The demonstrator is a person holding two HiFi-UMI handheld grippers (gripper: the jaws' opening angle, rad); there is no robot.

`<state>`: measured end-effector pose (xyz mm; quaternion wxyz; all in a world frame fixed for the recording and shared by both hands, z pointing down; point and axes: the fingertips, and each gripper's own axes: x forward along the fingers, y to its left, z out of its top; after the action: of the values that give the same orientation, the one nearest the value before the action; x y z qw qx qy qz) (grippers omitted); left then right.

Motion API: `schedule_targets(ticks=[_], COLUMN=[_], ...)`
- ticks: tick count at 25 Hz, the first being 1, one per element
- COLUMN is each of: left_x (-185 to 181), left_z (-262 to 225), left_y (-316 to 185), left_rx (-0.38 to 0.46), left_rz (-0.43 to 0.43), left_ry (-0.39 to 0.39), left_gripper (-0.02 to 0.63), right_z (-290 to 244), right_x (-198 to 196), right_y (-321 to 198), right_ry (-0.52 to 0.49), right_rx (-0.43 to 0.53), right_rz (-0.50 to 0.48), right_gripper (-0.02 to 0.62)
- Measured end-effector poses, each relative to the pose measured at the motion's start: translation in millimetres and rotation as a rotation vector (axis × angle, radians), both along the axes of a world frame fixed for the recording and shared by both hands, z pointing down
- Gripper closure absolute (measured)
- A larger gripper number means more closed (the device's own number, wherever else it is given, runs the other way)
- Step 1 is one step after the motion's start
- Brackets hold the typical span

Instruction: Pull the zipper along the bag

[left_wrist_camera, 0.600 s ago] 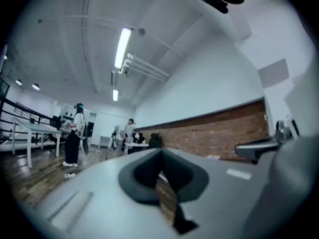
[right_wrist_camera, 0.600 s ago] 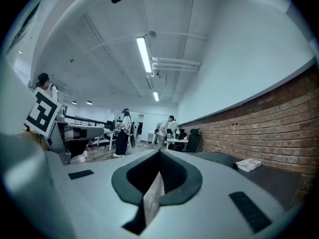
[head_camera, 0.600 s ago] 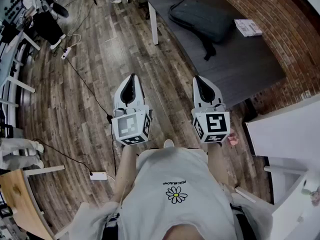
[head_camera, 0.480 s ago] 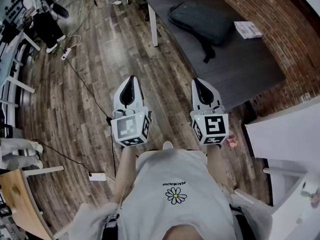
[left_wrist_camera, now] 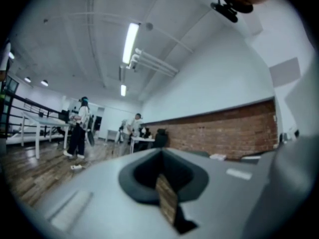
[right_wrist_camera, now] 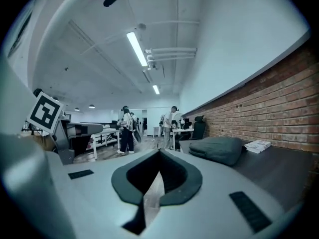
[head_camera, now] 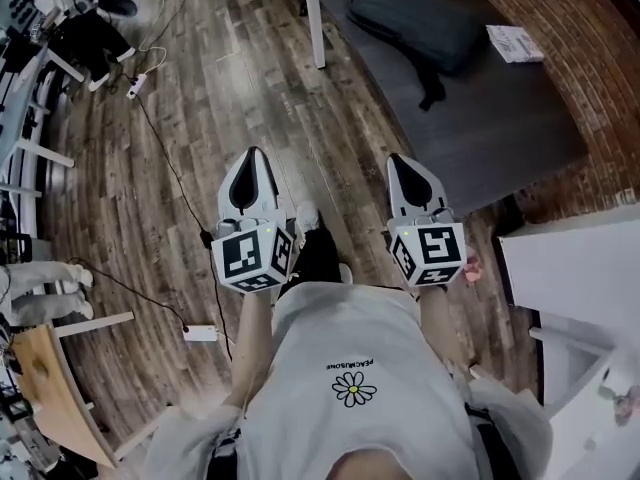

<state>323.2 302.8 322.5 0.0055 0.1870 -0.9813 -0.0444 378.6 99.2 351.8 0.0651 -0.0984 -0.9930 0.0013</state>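
A dark grey bag (head_camera: 415, 23) lies on a dark table (head_camera: 500, 128) at the top of the head view, far ahead of both grippers. In the right gripper view the bag (right_wrist_camera: 219, 149) rests on the tabletop ahead and to the right. My left gripper (head_camera: 250, 160) and right gripper (head_camera: 401, 164) are held side by side over the wooden floor, close to the person's chest. Both are shut with nothing between their tips. The left gripper (left_wrist_camera: 162, 154) points into the room, and the right gripper (right_wrist_camera: 159, 156) points towards the table's near end. The bag's zipper is too small to make out.
A white booklet (head_camera: 515, 43) lies on the table beyond the bag. Cables and a power strip (head_camera: 200, 333) run across the floor at left. A white table (head_camera: 575, 268) stands at right and a wooden chair (head_camera: 45, 388) at lower left. People (right_wrist_camera: 125, 128) stand far off.
The table and bag have shifted up and slightly right in the head view. A dark shoe now shows between the grippers. Both grippers stay shut, side by side.
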Motion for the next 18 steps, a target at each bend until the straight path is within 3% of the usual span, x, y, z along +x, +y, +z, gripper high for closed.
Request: schedule_targets(ticks=[9, 18], left_x=[-63.2, -173.8], left_z=[-2.4, -7.1], left_y=[-17.9, -37.8], left_rx=[0.014, 0.034], left_rz=[0.040, 0.074], left_ry=[-0.043, -0.060], left_gripper=[0.606, 0.606], right_z=[-2.4, -3.5], right_x=[-51.5, -152.3], right_y=[-11.2, -35.5], right_ry=[-0.023, -0.013], right_rx=[0.016, 0.042], right_rz=[0.007, 0.054], right_gripper=[0.594, 0.594])
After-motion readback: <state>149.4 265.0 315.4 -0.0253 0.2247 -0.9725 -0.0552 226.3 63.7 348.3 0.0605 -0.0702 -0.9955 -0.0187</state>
